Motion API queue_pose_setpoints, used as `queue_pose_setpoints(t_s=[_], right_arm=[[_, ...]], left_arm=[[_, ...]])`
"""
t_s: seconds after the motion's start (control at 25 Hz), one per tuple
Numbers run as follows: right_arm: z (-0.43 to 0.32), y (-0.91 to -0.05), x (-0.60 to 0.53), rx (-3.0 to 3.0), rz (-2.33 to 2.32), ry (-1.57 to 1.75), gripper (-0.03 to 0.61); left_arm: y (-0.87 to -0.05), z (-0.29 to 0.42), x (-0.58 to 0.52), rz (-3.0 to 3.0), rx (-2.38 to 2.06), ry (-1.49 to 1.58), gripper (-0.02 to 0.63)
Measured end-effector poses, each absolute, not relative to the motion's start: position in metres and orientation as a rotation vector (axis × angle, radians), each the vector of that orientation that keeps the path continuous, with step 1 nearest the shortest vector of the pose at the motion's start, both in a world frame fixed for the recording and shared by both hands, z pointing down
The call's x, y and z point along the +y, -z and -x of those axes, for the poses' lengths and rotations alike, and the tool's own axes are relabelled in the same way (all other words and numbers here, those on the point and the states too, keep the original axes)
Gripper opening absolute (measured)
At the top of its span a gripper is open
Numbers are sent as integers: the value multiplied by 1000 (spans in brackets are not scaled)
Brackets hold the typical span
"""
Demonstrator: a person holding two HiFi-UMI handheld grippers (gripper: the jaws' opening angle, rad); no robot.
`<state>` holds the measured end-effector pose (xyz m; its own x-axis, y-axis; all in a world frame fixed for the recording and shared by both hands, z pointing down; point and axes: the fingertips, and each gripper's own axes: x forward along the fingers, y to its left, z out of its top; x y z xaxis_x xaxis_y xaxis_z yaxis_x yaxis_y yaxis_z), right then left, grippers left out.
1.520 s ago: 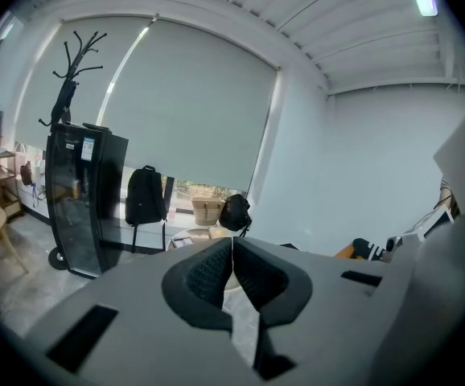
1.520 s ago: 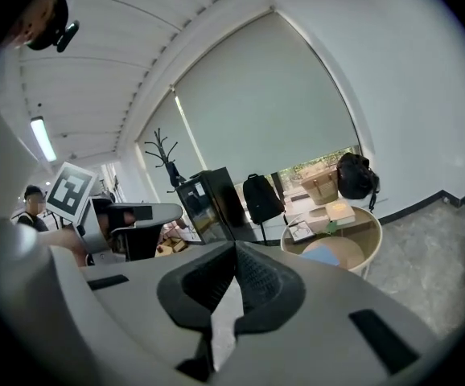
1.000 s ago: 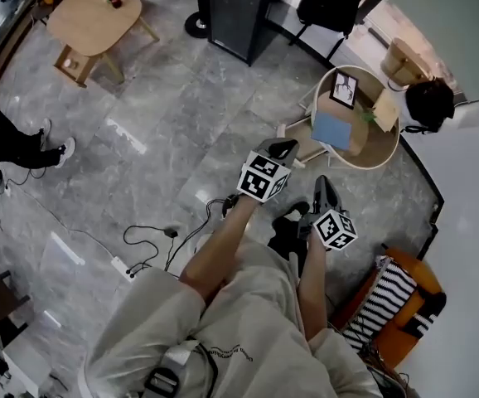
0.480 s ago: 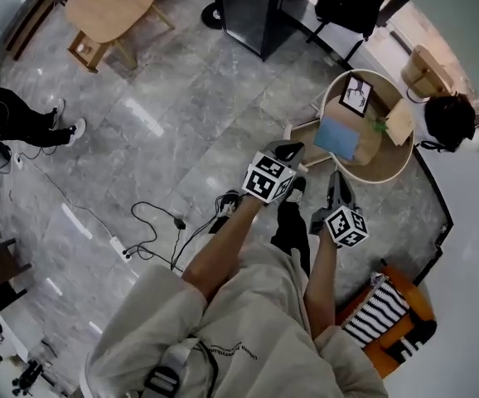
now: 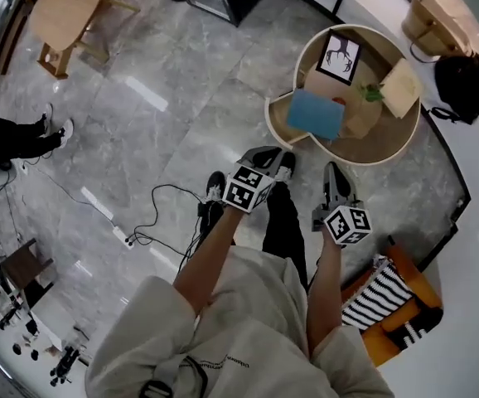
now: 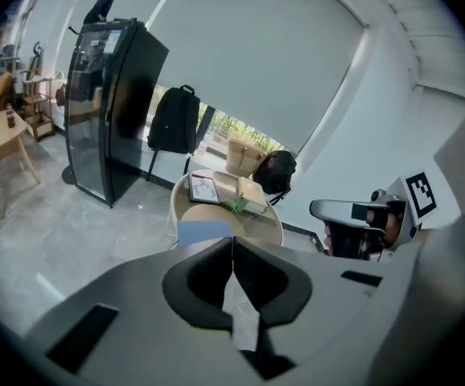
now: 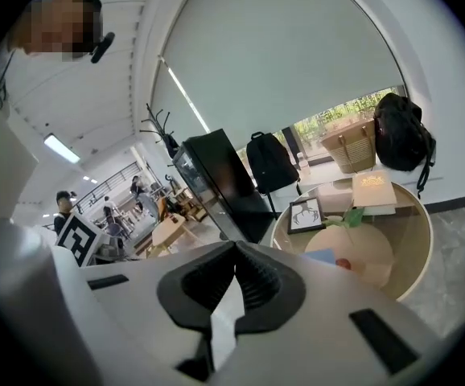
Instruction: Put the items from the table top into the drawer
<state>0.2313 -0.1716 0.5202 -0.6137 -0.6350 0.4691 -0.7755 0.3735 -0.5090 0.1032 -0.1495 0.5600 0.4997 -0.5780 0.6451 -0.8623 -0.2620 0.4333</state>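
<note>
A blue pad point(image 5: 315, 114) lies at the left edge of the round table point(image 5: 405, 145), over the drawer point(image 5: 274, 123) that stands pulled out there. I cannot tell whether it rests in the drawer or on the rim. A framed picture point(image 5: 339, 54) lies at the table's far edge and a tan book point(image 5: 399, 88) at its right edge. A green sprig point(image 5: 372, 94) sits between them, toward the middle. A black backpack point(image 5: 465, 85) stands just beyond the right edge. Both claws hang short of the table's near edge, touching nothing. The left gripper point(image 6: 232, 244) has its jaws pressed together, empty, and points toward the drawer. The right gripper point(image 7: 234, 248) is likewise closed on nothing.
</note>
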Motion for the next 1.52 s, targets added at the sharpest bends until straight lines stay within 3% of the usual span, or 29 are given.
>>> queue_pose_setpoints(t_s=[0.32, 0.8, 1.2, 1.52], right_arm=[[-262, -635, -221, -2379, -1115, -1031, 34], [-226, -754, -244, -2375, -968, -875, 34], [-222, -805, -232, -2362, -919, -887, 34], [-235, -811, -230, -2335, -878, -800, 34]], left_arm=[[-678, -142, -221, -2005, -1188, -584, 21], [-823, -108, -259, -1898, -1211, -524, 25], [-883, -120, -276, -1726, -1072, -251, 256], [-899, -148, -281, -1683, -920, -115, 261]])
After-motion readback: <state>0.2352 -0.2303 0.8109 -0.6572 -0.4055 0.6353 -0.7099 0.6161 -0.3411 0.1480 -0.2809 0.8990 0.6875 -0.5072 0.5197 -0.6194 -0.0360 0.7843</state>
